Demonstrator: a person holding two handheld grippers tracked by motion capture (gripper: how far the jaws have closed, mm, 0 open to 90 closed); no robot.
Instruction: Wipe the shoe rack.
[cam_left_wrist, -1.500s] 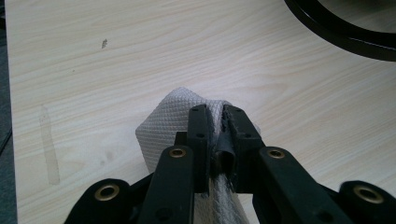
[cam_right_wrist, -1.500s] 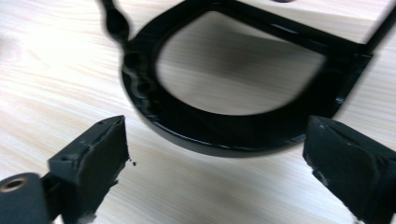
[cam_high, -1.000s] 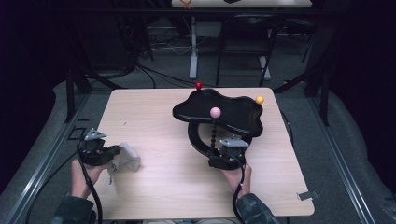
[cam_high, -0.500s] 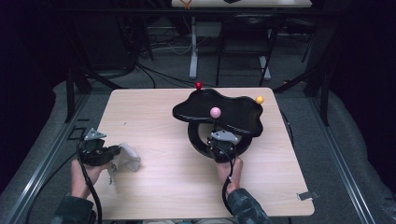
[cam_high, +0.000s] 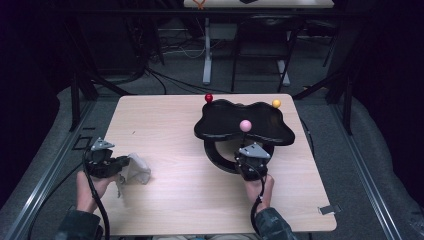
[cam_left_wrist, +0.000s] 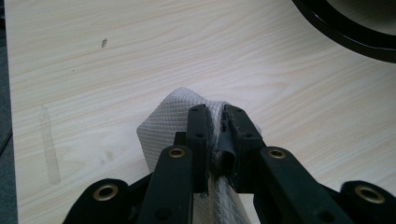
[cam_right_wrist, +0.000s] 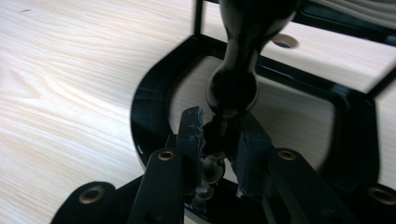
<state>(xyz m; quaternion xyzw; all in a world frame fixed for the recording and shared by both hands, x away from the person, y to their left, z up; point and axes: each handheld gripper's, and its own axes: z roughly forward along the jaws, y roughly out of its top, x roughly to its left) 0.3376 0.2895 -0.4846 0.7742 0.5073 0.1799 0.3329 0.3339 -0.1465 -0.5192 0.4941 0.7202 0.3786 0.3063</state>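
2 grips, larger thing first. Having just been closing the jaws of the right gripper (cam_right_wrist: 218, 125), and now pinching the beaded black post (cam_right_wrist: 232, 86) of the black tray stand (cam_high: 225, 120) between the pads, low down, just above the ring base (cam_high: 217, 155). Judging this as securing the stand, likely for steadying or shifting it. Keeping that stand on the far right part of the table, with its wavy tray raised over the base. Carrying 3 ball knobs on the tray rim: pink (cam_high: 245, 125) nearest, red (cam_high: 208, 97) and yellow (cam_high: 276, 103) at the far edge.

Holding the left gripper (cam_left_wrist: 215, 114) pressed together on a bunched white cloth (cam_left_wrist: 161, 128), resting at the near left of the table, well apart from the stand. Reading this as being ready for wiping once the stand is firm.

Working on a pale wood-grain table (cam_high: 165, 125), showing a faint streak and a small dark fleck in the left gripper view. Sitting in a dim room with grey floor, metal rails (cam_high: 45, 170) alongside, cables trailing behind, and another table's white leg (cam_high: 206, 55) beyond.
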